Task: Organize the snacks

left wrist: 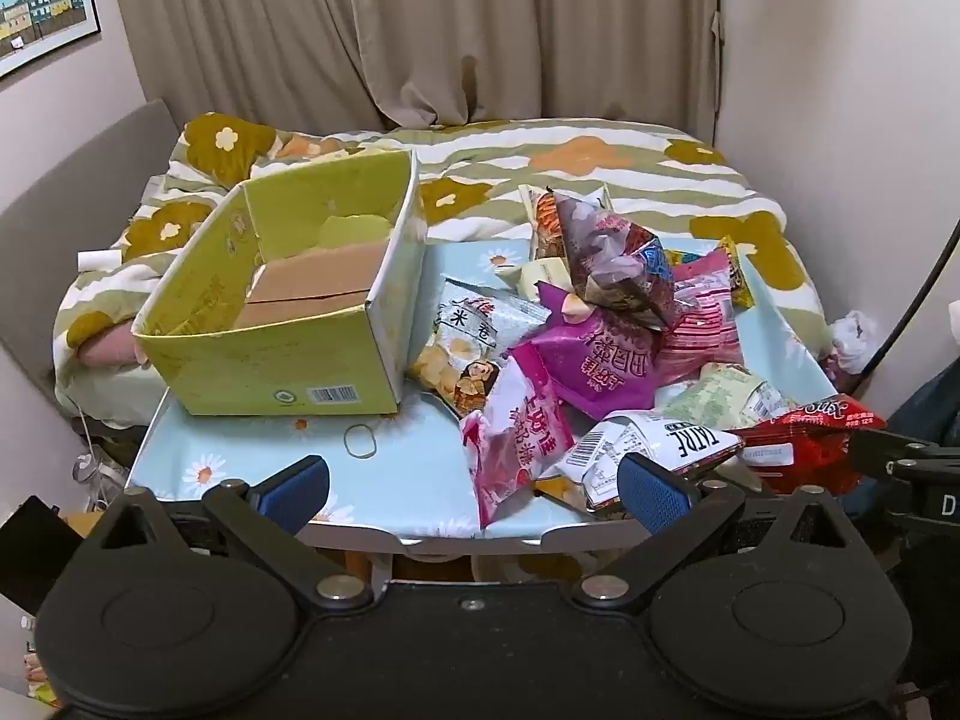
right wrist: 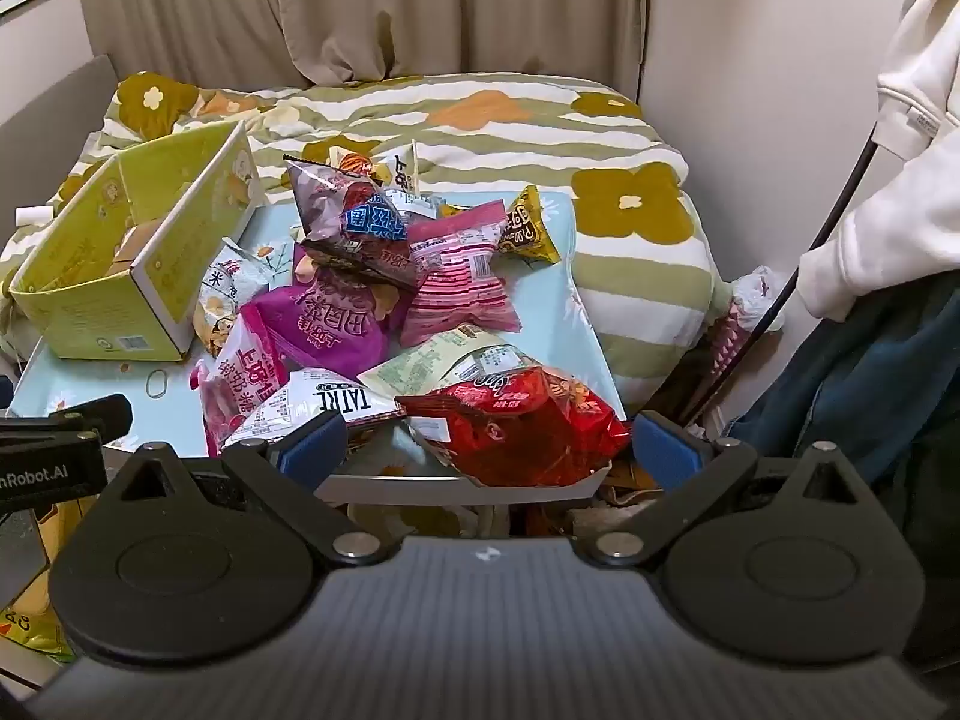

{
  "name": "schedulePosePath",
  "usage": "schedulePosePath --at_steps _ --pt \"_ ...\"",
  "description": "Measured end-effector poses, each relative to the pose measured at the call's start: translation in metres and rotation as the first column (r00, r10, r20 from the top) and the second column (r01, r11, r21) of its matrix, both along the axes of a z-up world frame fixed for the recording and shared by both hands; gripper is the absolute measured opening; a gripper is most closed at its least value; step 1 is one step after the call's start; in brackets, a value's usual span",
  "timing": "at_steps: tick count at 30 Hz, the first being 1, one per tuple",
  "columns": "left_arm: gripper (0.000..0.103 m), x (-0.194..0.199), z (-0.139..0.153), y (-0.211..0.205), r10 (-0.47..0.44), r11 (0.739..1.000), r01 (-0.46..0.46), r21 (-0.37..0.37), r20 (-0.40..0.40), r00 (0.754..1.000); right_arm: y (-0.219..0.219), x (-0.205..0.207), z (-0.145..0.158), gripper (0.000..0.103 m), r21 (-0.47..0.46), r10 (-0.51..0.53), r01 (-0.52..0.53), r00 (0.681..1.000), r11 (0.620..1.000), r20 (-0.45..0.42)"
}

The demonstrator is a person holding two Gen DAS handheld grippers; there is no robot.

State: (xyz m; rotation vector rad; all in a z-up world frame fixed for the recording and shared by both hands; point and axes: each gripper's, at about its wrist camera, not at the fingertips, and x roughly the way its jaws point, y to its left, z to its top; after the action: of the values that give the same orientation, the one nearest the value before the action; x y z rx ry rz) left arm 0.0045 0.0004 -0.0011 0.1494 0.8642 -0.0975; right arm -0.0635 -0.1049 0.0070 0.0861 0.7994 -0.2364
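snacks point(right wrist: 414, 300) heaped before both level, wide-spread tongs point(left wrist: 474, 489) point(right wrist: 489, 441), seemingly empty

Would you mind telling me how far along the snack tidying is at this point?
Nothing looks done yet: the green box shows only its bare cardboard bottom. Nothing is in hand either; the left gripper and right gripper are both open and empty. The whole pile of snack bags, including the red bag nearest the right gripper, remains on the table.

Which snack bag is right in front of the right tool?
The red bag, at the table's near edge between the right tool's open jaws. The others are pink, purple or white and lie farther back.
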Motion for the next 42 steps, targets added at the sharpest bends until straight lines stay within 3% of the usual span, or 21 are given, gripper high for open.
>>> schedulePosePath --at_steps 4,42 --pt "0.103 -0.004 0.001 0.0 0.02 1.0 -0.021 0.023 0.046 0.999 0.0 0.0 0.0 0.103 0.003 0.001 -0.001 1.0 1.0 0.0" --pt "0.103 -0.001 0.005 0.009 0.031 0.999 -0.032 0.016 0.05 0.998 0.009 0.008 0.003 0.103 -0.003 0.004 -0.004 1.0 1.0 0.0"
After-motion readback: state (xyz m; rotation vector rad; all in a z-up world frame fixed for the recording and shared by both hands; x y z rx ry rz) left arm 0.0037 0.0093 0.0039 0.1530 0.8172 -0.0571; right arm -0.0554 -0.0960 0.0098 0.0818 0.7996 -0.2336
